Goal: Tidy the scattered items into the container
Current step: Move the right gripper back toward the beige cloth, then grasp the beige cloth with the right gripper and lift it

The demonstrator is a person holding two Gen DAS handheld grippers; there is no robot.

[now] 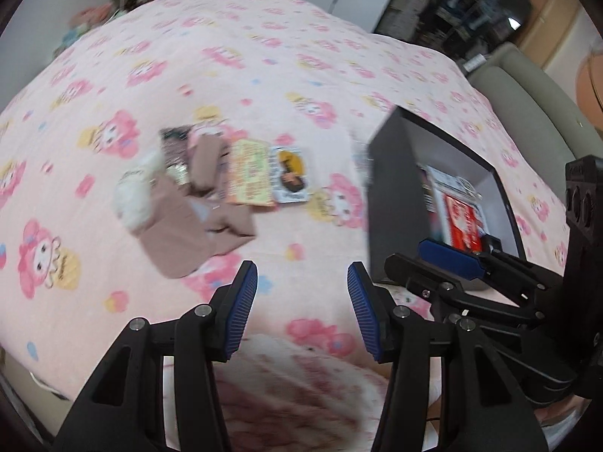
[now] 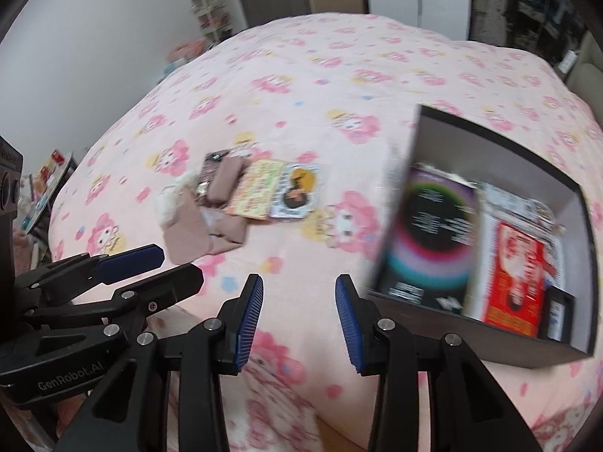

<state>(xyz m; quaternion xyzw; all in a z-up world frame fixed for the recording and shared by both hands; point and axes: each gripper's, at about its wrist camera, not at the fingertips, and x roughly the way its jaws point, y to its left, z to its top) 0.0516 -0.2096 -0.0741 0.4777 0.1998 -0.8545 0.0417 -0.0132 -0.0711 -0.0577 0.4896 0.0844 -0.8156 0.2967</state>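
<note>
Nearest, left tongs [image 1: 302, 303]: blue ribbed pads spread wide apart, nothing between them, held above the near edge of the bed [image 1: 264, 67], which wears a pink sheet printed with cartoon rabbit-and-flower figures. Right tongs [image 2: 299, 310]: likewise spread wide and empty, just left of the near corner of the container [image 2: 471, 333]. Each pair shows at the edge of the other's view, side by side and close together. Container: dark open box with pale inner walls, resting on the bed; holds a black booklet with a coloured ring design [image 2: 433, 226] on its left side, a red-and-white packet [image 2: 518, 267] to the right of that, and a small dark item at the near right corner, too blurred to name. Scattered items, on the sheet well left of the container and a little farther off: brown folded cloth [image 1: 188, 226] nearest, with a white fluffy item [image 1: 137, 196] touching its left edge; a yellow printed card [image 1: 250, 177] and a card with a yellow-and-brown figure [image 1: 292, 177] lying side by side between cloth and container; a dark packet [image 1: 175, 148] partly under the cloth at the far side. Beyond the bed: grey wall, doors, cluttered shelving, all blurred.
</note>
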